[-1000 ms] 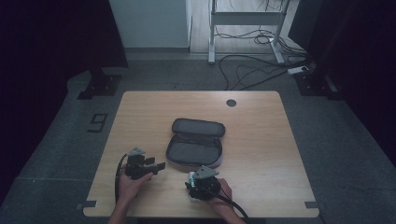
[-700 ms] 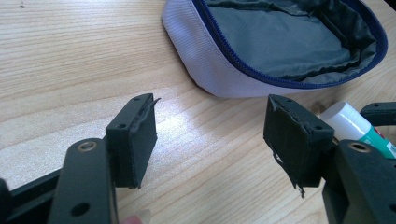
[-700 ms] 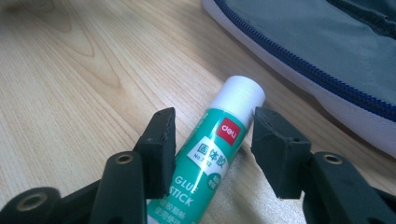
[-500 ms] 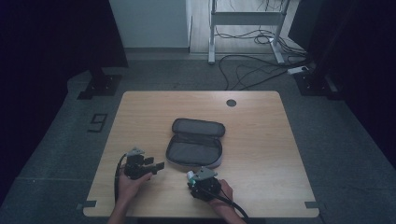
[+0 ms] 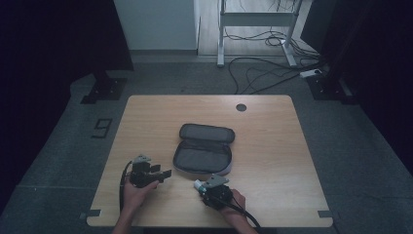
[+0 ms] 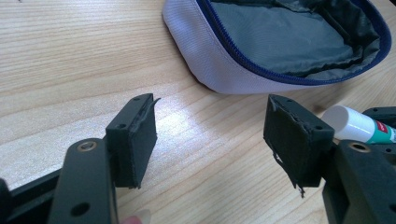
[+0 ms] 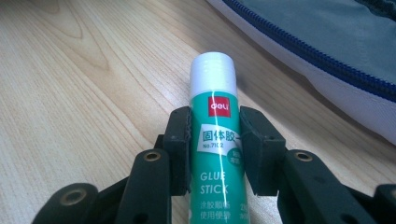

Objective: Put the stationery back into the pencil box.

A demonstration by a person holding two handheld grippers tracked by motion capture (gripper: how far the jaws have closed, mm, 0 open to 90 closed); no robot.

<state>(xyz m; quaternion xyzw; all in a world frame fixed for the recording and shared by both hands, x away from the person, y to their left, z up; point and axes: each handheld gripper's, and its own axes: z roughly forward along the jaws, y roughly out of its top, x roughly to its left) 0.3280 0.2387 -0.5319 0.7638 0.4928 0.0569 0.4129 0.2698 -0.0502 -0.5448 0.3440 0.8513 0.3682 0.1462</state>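
A green glue stick (image 7: 215,140) with a white cap is clamped between the jaws of my right gripper (image 7: 215,149), low over the wood table near its front edge. From above, the right gripper (image 5: 210,187) sits just in front of an unzipped grey pencil case (image 5: 203,148) with a blue zipper. My left gripper (image 5: 163,173) rests to the case's left, jaws apart and empty. In the left gripper view the left gripper (image 6: 210,135) faces the case (image 6: 285,42), and the glue stick's cap (image 6: 355,125) shows at the right edge.
The wooden table (image 5: 272,141) has a round cable hole (image 5: 241,107) near its far edge. A desk frame and loose cables (image 5: 263,63) lie on the floor beyond the table. Dark floor surrounds the table.
My right gripper with the glue stick has shifted slightly toward the table's front. The left gripper has stayed in place.
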